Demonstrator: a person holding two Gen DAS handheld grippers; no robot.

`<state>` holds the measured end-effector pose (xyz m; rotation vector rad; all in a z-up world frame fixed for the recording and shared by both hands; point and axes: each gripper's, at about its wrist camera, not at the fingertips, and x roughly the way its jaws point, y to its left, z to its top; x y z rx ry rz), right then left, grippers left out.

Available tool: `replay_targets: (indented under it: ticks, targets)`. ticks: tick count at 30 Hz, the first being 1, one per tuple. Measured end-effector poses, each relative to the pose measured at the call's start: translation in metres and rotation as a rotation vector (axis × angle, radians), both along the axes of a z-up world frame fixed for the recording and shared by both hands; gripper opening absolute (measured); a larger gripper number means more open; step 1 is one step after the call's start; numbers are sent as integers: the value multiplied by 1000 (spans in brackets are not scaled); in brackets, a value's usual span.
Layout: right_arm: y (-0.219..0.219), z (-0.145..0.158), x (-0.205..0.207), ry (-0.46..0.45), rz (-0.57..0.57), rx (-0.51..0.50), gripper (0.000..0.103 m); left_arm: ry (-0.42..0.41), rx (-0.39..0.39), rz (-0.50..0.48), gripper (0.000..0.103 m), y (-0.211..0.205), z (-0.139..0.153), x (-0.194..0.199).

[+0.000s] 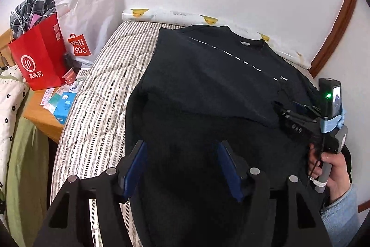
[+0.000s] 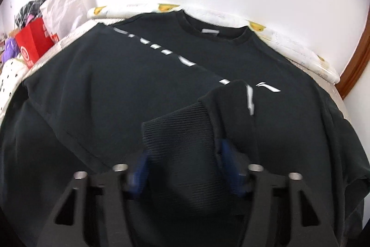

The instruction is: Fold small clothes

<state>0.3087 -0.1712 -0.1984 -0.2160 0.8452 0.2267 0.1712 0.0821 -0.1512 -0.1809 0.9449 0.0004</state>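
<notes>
- Left wrist view: a black sweatshirt (image 1: 208, 89) lies spread on a striped mattress (image 1: 101, 94), filling the centre and right of the frame, its collar toward the white wall at upper right.
- A dashed white stripe (image 1: 240, 59) runs diagonally across the chest, from upper centre to centre right.
- The left gripper (image 1: 182, 168) occupies the lower centre; its blue-padded fingers (image 1: 136, 168) stand wide apart above the dark fabric, with nothing between them.
- At the right edge, the right gripper (image 1: 289, 112) reaches in over the garment, held by a hand (image 1: 333, 168) in a light blue cuff; from this angle its finger spacing cannot be told.
- At upper left, a red paper bag (image 1: 39, 57) and a white Miniso bag (image 1: 87, 22) stand beside the mattress on a wooden stand (image 1: 44, 117).
- Right wrist view: the sweatshirt (image 2: 138, 75) covers most of the frame, its collar at upper centre near a duck-print cushion (image 2: 231, 15) along the wall.
- The right gripper (image 2: 185, 166) sits at lower centre, its fingers (image 2: 226, 161) fairly wide, with the ribbed sleeve cuff (image 2: 180, 131) bunched between them; the frame is blurred, so whether the pads press on the cuff cannot be told.
- The sleeve rises from the cuff and drapes to centre right, over the chest.
- The red bag (image 2: 32, 43) appears small at the left edge.
</notes>
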Motion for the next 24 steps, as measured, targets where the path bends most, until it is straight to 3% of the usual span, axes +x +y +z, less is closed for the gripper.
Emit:
replay_targets:
  ticks: [1,3,8,12,17,24]
  targets:
    - [-6,3,0,1,4,30,27,-1,2,0,61,-1,1,0]
    - [-20,9,0,-10,-13,63,18,-2,5,2,61,-3,2,0]
    - [-75,25,-3,-41,-122,108,16,0,-1,4,61,-6,1,1]
    - [-125,27,-2,-1,-212,141,19,6,-9,-3,61,-10,-1,-1]
    - [-166,41,-19,-37,-310,123,19,10,-14,-13,61,-13,-3,-3]
    - [-148,62,-48,-139,-217,117,19,24,-27,-27,61,-20,-9,-3]
